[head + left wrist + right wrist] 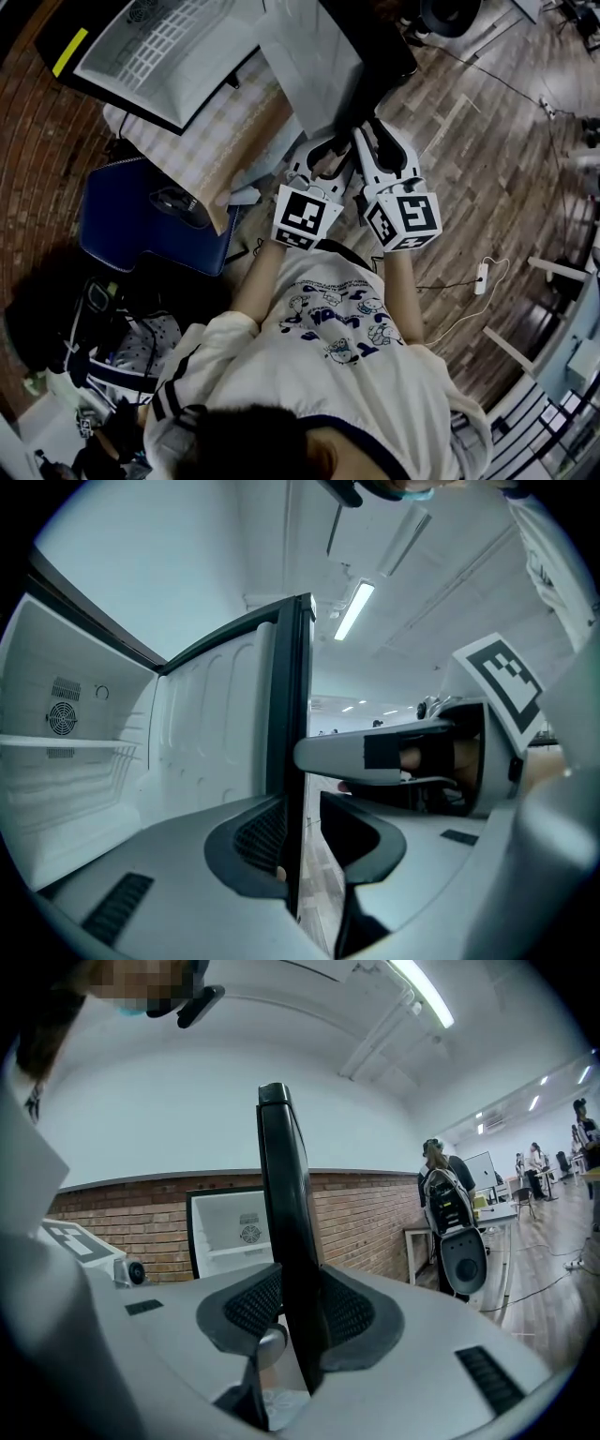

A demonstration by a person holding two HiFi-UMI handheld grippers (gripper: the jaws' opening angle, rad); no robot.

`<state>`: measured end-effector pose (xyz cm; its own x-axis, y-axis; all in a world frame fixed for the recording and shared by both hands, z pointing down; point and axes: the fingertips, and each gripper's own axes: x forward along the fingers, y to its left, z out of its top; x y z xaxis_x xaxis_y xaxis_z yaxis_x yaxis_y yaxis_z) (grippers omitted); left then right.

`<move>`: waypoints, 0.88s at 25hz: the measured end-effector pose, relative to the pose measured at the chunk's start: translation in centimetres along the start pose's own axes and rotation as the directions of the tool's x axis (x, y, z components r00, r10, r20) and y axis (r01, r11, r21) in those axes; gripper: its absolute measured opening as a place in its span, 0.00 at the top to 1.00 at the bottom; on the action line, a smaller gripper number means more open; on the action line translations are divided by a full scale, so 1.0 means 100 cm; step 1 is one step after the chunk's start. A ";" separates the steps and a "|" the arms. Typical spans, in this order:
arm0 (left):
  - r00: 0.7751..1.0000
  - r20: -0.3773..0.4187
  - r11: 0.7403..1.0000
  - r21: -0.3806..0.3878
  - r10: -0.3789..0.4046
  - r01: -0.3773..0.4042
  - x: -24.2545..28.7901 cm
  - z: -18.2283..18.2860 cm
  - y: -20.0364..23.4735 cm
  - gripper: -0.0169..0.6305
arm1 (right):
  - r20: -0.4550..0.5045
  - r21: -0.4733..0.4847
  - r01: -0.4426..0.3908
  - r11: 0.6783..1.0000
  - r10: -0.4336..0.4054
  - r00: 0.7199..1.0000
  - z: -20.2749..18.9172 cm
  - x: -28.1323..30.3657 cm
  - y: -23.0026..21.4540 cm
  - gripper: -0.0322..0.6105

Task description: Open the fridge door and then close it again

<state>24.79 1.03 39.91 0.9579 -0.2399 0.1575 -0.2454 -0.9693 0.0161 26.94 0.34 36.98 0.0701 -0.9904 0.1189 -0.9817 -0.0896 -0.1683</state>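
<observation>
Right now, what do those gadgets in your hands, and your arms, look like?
The left tool and right tool are pale grey shells, each with two broad jaws lined with dark ribbed pads and a white cube printed with black square markers. Arms show below a white short-sleeved shirt with blue cartoons.

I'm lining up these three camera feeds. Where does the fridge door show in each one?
Head view: fridge door, grey panel at top centre.
Left gripper view: dark upright edge, centre, between the jaws of the left gripper.
Right gripper view: dark upright edge, centre, clamped by the right gripper.
Shared landmark: the white interior, left of the door everywhere.
</observation>
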 end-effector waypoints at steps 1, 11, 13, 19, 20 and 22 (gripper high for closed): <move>1.000 0.002 1.000 -0.001 -0.006 0.006 0.003 0.001 0.000 0.79 | 0.001 0.002 0.014 1.000 -0.014 1.000 0.001 0.000 -0.006 0.74; 0.998 0.008 0.998 -0.003 -0.061 0.061 0.040 0.009 0.005 0.79 | 0.031 0.029 0.106 0.994 -0.107 0.994 0.012 0.001 -0.064 0.74; 0.997 0.005 0.997 -0.003 -0.076 0.076 0.050 0.010 0.006 0.79 | 0.035 0.035 0.106 0.994 -0.107 0.994 0.014 0.002 -0.076 0.75; 0.993 0.003 0.993 0.000 -0.118 0.118 0.083 0.017 0.009 0.79 | 0.044 0.035 0.113 0.993 -0.115 0.992 0.020 0.005 -0.110 0.76; 0.992 0.004 0.992 -0.001 -0.125 0.125 0.088 0.018 0.010 0.79 | 0.045 0.034 0.116 0.993 -0.118 0.992 0.021 0.006 -0.117 0.76; 0.990 0.005 0.990 -0.004 -0.138 0.138 0.099 0.021 0.010 0.79 | 0.047 0.030 0.127 0.991 -0.128 0.991 0.024 0.008 -0.129 0.77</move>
<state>34.36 -2.48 39.43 0.9835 -0.1036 0.1484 -0.1109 -0.9930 0.0417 40.10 0.47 36.87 0.2032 -0.9746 0.0937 -0.9591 -0.2174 -0.1813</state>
